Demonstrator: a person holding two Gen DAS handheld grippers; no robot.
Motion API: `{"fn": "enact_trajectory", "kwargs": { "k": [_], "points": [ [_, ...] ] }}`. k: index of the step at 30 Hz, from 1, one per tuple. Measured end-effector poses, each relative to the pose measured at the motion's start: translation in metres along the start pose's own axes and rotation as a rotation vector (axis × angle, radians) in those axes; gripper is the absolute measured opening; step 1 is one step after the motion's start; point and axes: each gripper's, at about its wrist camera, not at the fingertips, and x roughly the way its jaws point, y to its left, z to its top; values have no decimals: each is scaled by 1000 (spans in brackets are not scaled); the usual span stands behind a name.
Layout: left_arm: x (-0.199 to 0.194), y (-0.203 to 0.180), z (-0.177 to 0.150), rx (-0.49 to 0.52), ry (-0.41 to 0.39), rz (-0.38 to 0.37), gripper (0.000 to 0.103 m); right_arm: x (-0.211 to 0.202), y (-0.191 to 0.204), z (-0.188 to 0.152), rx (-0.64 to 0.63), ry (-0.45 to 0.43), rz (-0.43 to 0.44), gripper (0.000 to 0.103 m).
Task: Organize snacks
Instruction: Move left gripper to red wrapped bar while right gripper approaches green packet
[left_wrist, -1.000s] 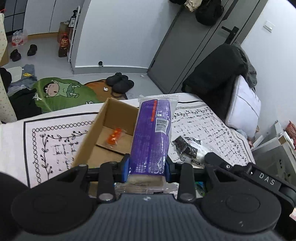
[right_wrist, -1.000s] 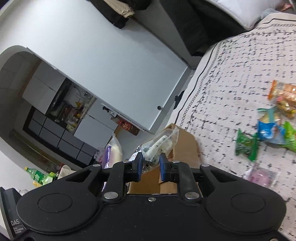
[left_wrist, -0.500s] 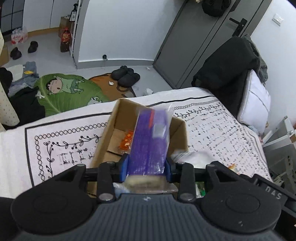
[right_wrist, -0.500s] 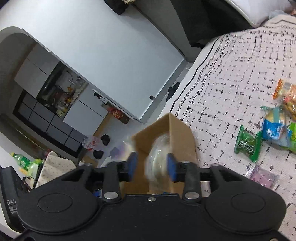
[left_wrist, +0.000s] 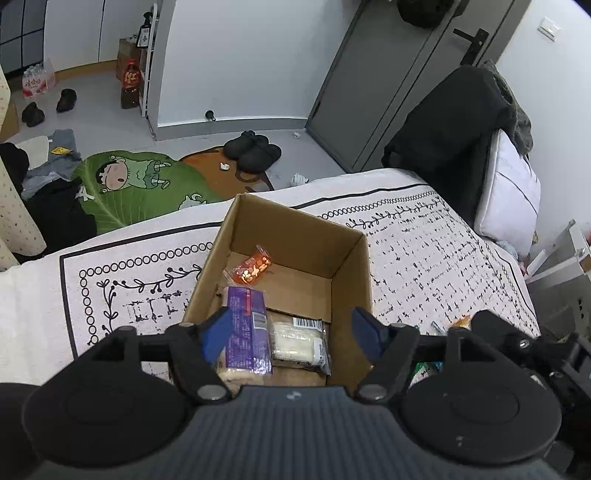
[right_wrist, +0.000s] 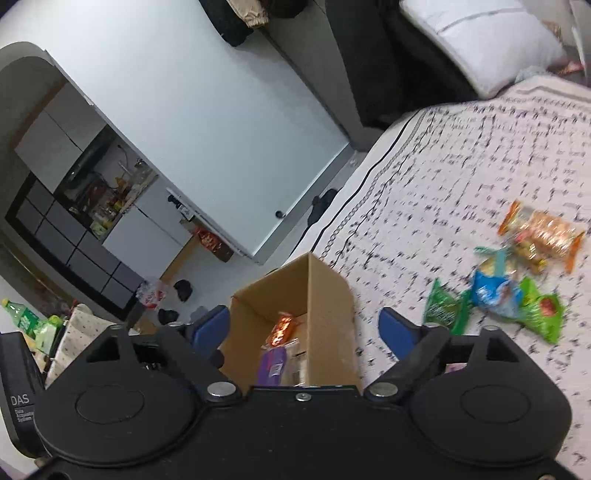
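Note:
An open cardboard box (left_wrist: 349, 266) (right_wrist: 325, 295) stands on the patterned bedspread. Inside it lie a purple packet (left_wrist: 245, 325) (right_wrist: 273, 363), a clear packet of white cakes (left_wrist: 297, 339) and a small orange packet (left_wrist: 251, 269) (right_wrist: 282, 326). My left gripper (left_wrist: 291, 334) hovers over the box, jaws opening, its pads touching nothing; the purple packet lies below, beside the left pad. My right gripper (right_wrist: 304, 330) is also above the box with jaws opening and nothing between them. Loose snacks lie on the bedspread: green packets (right_wrist: 443, 308), a blue one (right_wrist: 493, 290) and an orange one (right_wrist: 543, 232).
The bedspread (left_wrist: 436, 258) ends at a floor with a green cartoon mat (left_wrist: 140, 184) and black slippers (left_wrist: 255, 149). A pillow (left_wrist: 509, 195) and dark clothing (left_wrist: 454, 125) sit at the bed's right end. A grey door (left_wrist: 388, 74) is behind.
Both grippers went from shut to open. The purple packet dropped from the left gripper into the box, and the clear packet dropped from the right gripper into the box.

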Motion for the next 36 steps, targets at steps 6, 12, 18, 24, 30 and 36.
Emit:
{"fn": "enact_trajectory", "kwargs": {
  "k": [6, 12, 18, 24, 30, 36],
  "points": [
    [-5, -10, -9, 33, -1, 35, 81, -17, -13, 3, -9, -52, -68, 103],
    [-10, -28, -18, 79, 26, 40, 89, -28, -25, 10, -10, -37, -122, 103],
    [-17, -44, -24, 87, 18, 39, 94, -43, -32, 13, -14, -33, -127, 103],
    [-24, -60, -28, 97, -1, 16, 103, -61, -39, 20, -23, -44, -156, 103],
    [-26, -75, -36, 111, 5, 5, 103, -80, -58, 28, 5, -65, -187, 103],
    [-25, -92, -47, 129, 14, -13, 103, -92, -70, 34, 2, -63, -200, 103]
  ]
}}
